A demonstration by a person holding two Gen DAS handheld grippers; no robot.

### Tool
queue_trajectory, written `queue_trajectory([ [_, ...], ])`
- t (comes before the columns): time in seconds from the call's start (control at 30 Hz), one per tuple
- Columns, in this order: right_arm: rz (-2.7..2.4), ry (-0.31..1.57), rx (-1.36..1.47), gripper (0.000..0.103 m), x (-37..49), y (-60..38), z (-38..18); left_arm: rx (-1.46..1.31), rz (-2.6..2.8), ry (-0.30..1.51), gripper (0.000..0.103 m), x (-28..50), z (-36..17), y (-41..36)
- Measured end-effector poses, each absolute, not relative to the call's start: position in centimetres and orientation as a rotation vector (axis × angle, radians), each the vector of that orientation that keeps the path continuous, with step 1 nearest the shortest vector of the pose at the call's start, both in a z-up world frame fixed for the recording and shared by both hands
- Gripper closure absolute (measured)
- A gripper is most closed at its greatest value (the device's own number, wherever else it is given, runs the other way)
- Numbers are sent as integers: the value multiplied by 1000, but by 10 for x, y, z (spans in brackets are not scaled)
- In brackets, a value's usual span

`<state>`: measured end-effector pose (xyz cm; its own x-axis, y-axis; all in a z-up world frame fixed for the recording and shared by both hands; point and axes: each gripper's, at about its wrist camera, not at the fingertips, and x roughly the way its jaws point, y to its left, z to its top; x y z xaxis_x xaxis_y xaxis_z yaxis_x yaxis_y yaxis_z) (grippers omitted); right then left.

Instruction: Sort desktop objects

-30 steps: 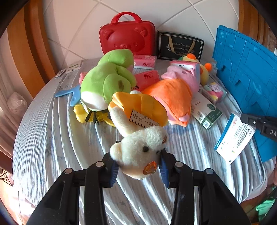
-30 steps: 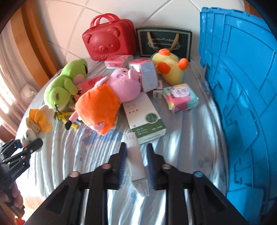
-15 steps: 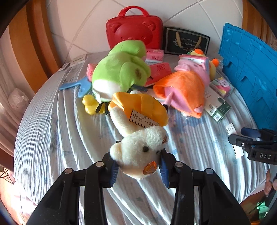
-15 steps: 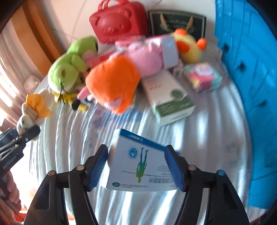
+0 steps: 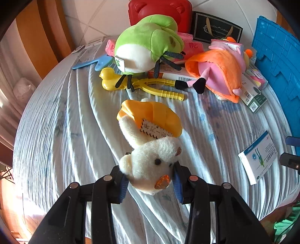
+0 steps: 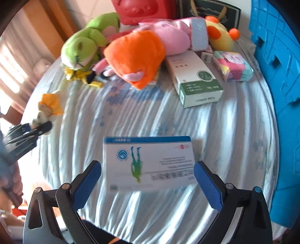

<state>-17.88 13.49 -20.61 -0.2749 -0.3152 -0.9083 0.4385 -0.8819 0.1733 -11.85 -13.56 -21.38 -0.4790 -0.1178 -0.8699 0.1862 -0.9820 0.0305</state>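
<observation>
My left gripper (image 5: 150,180) is shut on the head of a small white plush bear (image 5: 151,161) with an orange cloth piece, held above the striped cloth. It also shows in the right wrist view (image 6: 46,110). My right gripper (image 6: 148,180) is open. A white and blue medicine box (image 6: 148,161) lies flat on the cloth between its fingers, which stand clear of it. The box also shows in the left wrist view (image 5: 259,156).
A green frog plush (image 5: 148,43), yellow tongs (image 5: 142,83), an orange and pink pig plush (image 5: 219,67), a green and white box (image 6: 195,78), a tissue pack (image 6: 232,65) and a red case (image 5: 161,11) crowd the far half. A blue crate (image 6: 277,75) stands at right.
My right gripper opened and let the white and blue box down flat on the cloth. My left gripper moved toward the toys with the bear still held.
</observation>
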Motion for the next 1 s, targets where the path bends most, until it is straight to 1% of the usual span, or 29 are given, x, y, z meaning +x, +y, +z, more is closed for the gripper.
queue_trajectory([
  [0.07, -2147, 114, 1489, 1, -177, 140, -199, 1498, -2548, 103, 64, -119, -214, -131],
  [0.13, -2165, 153, 1527, 2, -181, 145, -201, 1502, -2544, 104, 64, -120, -215, -126],
  [0.2, -2152, 285, 1645, 35, -184, 145, -214, 1504, -2544, 98, 64, -122, -214, -120],
  [0.23, -2114, 336, 1695, 71, -183, 146, -223, 1504, -2544, 98, 64, -122, -214, -117],
  [0.27, -2066, 354, 1730, 78, -181, 146, -230, 1505, -2543, 100, 64, -122, -214, -114],
  [0.33, -1949, 362, 1772, 77, -176, 142, -246, 1510, -2534, 106, 64, -122, -214, -108],
  [0.4, -1883, 374, 1757, 73, -176, 127, -256, 1515, -2524, 108, 64, -122, -215, -104],
  [0.43, -1891, 353, 1693, 67, -181, 115, -252, 1518, -2516, 105, 64, -123, -216, -102],
  [0.47, -1891, 294, 1661, 56, -189, 106, -250, 1521, -2509, 103, 64, -123, -216, -101],
  [0.5, -1909, 229, 1628, 49, -199, 98, -247, 1520, -2503, 100, 64, -123, -216, -100],
  [0.53, -1928, 196, 1588, 40, -206, 89, -241, 1513, -2497, 98, 64, -123, -215, -99],
  [0.57, -1949, 196, 1549, 37, -210, 83, -233, 1505, -2492, 96, 64, -122, -214, -99],
  [0.6, -1967, 221, 1498, 36, -213, 78, -223, 1496, -2485, 97, 64, -122, -213, -98],
  [0.63, -1974, 265, 1448, 29, -213, 74, -214, 1488, -2478, 102, 64, -122, -212, -99],
  [0.67, -1979, 316, 1413, 16, -214, 72, -208, 1485, -2471, 111, 64, -122, -212, -99],
  [0.7, -1988, 389, 1382, 12, -217, 69, -205, 1484, -2466, 124, 64, -122, -212, -99],
  [0.73, -1991, 457, 1360, 9, -220, 67, -204, 1482, -2462, 134, 64, -121, -211, -99],
  [0.8, -1958, 562, 1326, 9, -229, 63, -207, 1475, -2453, 142, 64, -118, -211, -97],
  [0.87, -1892, 621, 1293, 8, -242, 57, -214, 1478, -2435, 156, 64, -116, -213, -96],
  [0.93, -1826, 628, 1308, 3, -257, 52, -225, 1482, -2415, 177, 64, -115, -216, -96],
  [1.0, -1776, 595, 1349, 2, -273, 50, -242, 1480, -2399, 181, 64, -114, -216, -95],
])
